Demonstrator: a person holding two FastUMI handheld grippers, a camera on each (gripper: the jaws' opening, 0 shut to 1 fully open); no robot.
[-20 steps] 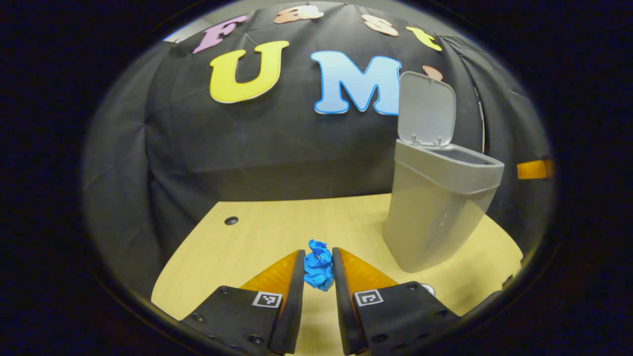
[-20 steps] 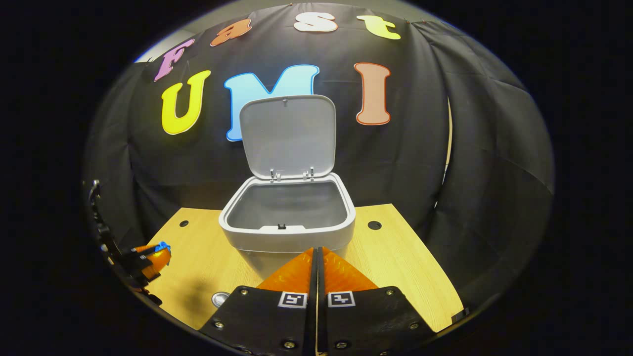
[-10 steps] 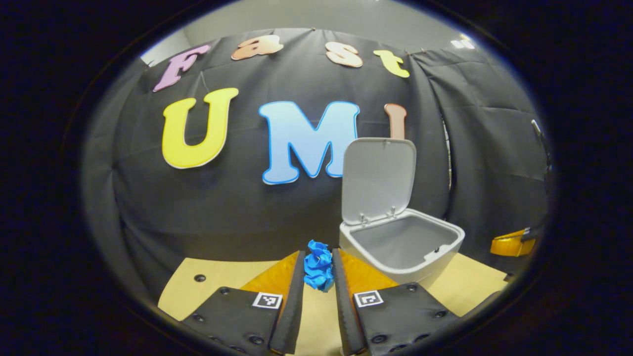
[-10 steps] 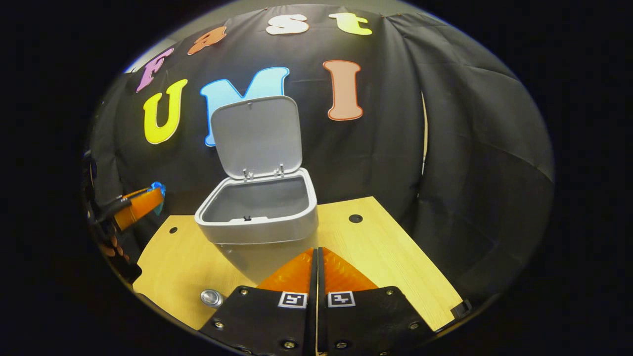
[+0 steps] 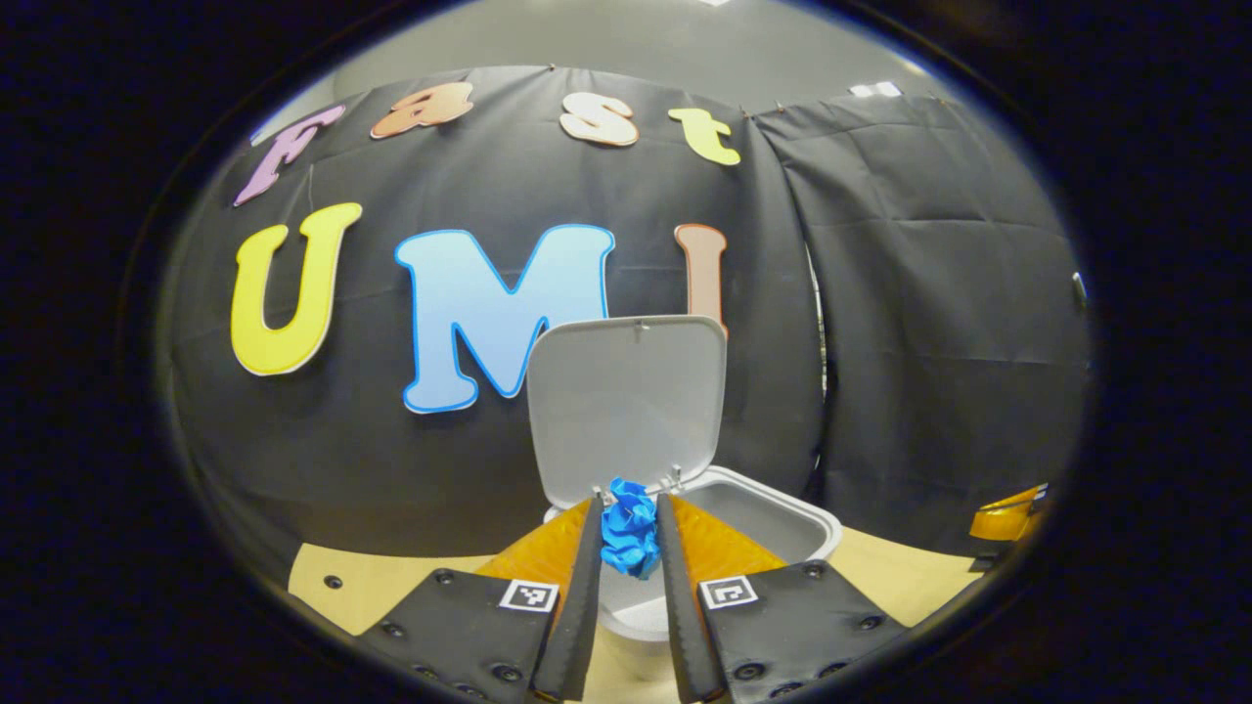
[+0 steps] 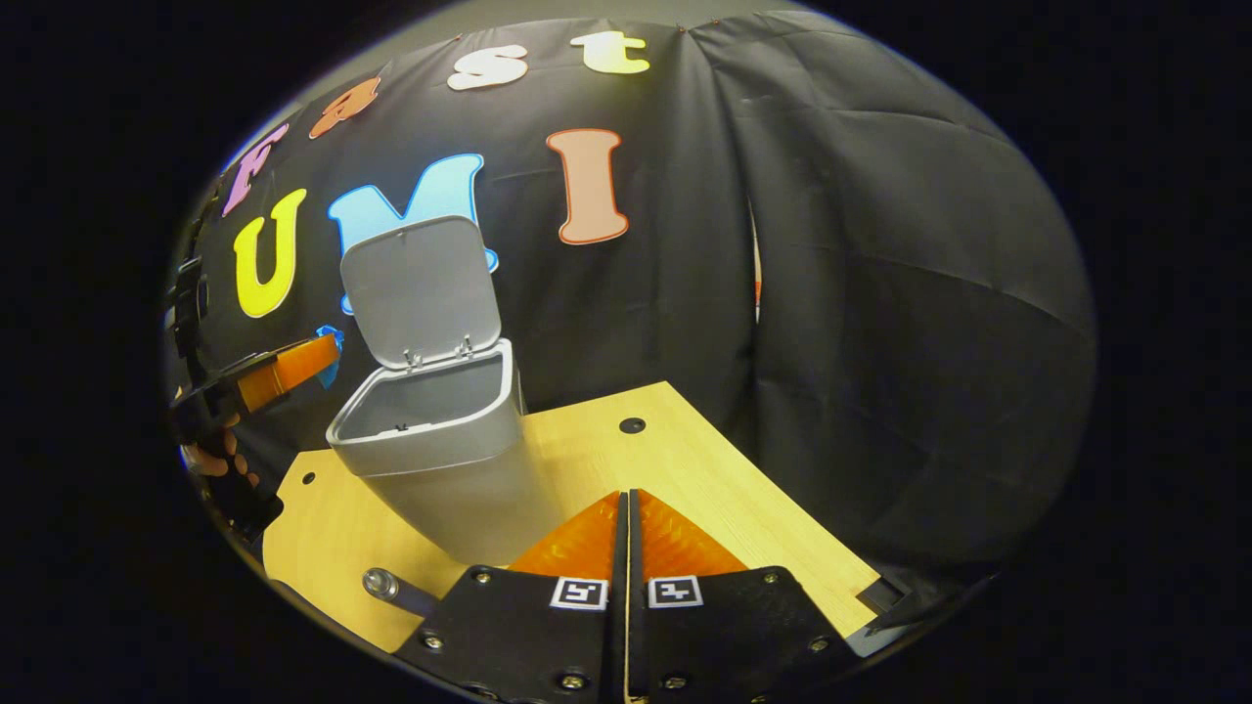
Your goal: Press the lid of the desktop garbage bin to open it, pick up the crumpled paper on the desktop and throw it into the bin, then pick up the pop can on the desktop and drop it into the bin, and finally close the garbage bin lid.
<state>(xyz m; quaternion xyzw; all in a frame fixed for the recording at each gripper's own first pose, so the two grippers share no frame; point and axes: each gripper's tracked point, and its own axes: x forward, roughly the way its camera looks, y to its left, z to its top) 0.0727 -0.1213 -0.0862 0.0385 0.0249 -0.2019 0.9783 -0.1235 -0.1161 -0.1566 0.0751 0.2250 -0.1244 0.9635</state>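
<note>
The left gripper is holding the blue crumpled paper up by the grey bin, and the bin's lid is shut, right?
Not quite. The left gripper does hold the blue crumpled paper by the grey plastic bin, but the lid stands open, as the right gripper view shows.

Your left gripper (image 5: 629, 536), carrying blue crumpled paper (image 5: 629, 537), rose from desk and swung toward open bin (image 5: 773, 523); paper now above bin rim.
</note>
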